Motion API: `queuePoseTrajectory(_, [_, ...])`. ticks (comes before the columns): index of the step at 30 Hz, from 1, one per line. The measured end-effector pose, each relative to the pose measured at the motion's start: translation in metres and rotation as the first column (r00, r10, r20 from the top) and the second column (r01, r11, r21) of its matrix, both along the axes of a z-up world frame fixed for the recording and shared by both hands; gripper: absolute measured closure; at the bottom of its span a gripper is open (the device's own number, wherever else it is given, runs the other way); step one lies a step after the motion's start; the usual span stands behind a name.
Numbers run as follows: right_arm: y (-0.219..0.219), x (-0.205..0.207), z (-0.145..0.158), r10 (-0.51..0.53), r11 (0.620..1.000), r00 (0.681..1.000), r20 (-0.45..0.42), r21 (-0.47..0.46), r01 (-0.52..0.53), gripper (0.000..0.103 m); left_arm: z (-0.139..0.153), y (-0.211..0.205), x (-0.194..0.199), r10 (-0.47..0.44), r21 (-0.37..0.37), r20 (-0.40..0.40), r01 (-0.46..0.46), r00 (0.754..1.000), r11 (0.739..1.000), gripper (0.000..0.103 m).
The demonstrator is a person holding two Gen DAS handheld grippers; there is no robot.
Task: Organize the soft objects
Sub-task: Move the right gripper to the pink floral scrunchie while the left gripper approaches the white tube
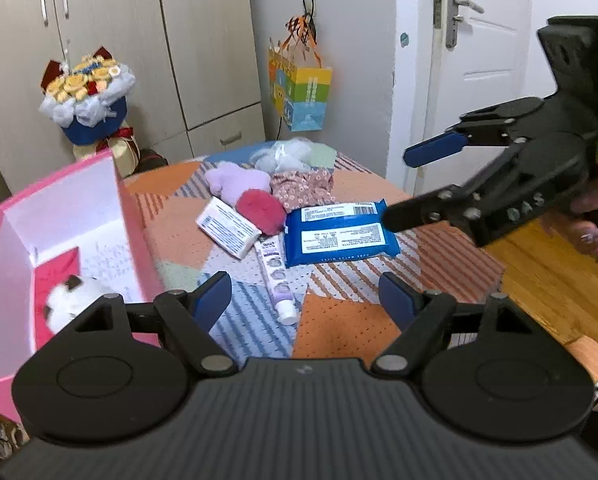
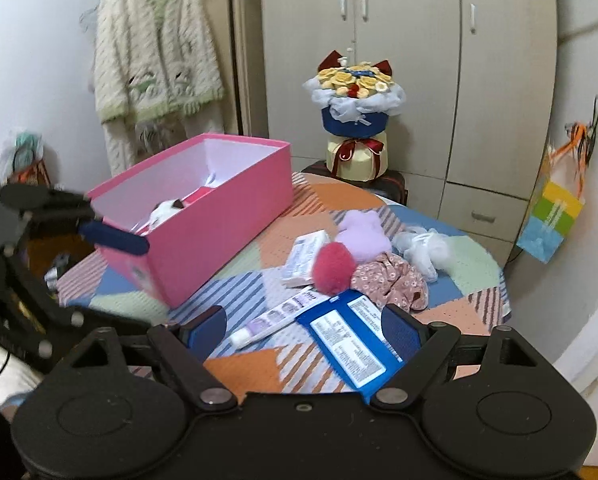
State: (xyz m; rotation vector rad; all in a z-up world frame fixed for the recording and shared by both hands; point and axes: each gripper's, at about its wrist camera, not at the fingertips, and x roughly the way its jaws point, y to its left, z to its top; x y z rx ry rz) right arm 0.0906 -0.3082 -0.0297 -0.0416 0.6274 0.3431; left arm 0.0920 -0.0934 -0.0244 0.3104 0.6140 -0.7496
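A pink box (image 1: 133, 216) (image 2: 227, 216) stands open on the round table, with a white plush (image 1: 73, 300) (image 2: 165, 210) and a red cloth inside. Soft things lie in a pile: a pink pom-pom (image 1: 261, 208) (image 2: 333, 266), a lilac plush (image 1: 237, 180) (image 2: 363, 232), a floral cloth (image 1: 303, 188) (image 2: 391, 280) and a white mesh puff (image 1: 285, 156) (image 2: 419, 250). My left gripper (image 1: 305, 300) is open and empty beside the box. My right gripper (image 2: 305, 330) (image 1: 415, 182) is open and empty above the blue wipes pack (image 1: 337, 230) (image 2: 351, 352).
A white carton (image 1: 229, 228) (image 2: 307, 258) and a tube (image 1: 277, 276) (image 2: 277, 320) lie by the pile. A bouquet (image 2: 355, 120) stands behind the table. A gift bag (image 1: 301, 92) hangs on the wall. A door (image 1: 479, 60) and wood floor are on the right.
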Motion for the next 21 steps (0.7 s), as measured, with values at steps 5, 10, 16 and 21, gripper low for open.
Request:
queuePoseTrajectory(5, [-0.021, 0.037, -0.033, -0.07, 0.994, 0.998, -0.005, 0.083, 0.07, 0.015, -0.028, -0.028, 0.012, 0.062, 0.047, 0.042, -0.064, 0.997, 0.997, 0.025])
queuePoseTrajectory(10, [-0.038, 0.074, -0.052, -0.109, 0.983, 0.993, -0.046, 0.142, 0.114, 0.015, -0.053, -0.047, 0.034, 0.113, 0.061, 0.037, -0.115, 0.993, 0.992, 0.037])
queuePoseTrajectory(16, [-0.063, 0.121, -0.079, -0.163, 0.938, 0.966, -0.201, 0.271, 0.215, 0.015, -0.086, -0.055, 0.069, 0.178, 0.051, 0.01, -0.178, 0.984, 0.983, 0.052])
queuePoseTrajectory(21, [-0.071, 0.146, -0.099, -0.189, 0.903, 0.94, -0.283, 0.327, 0.28, 0.015, -0.101, -0.053, 0.085, 0.208, 0.014, -0.05, -0.208, 0.977, 0.978, 0.055])
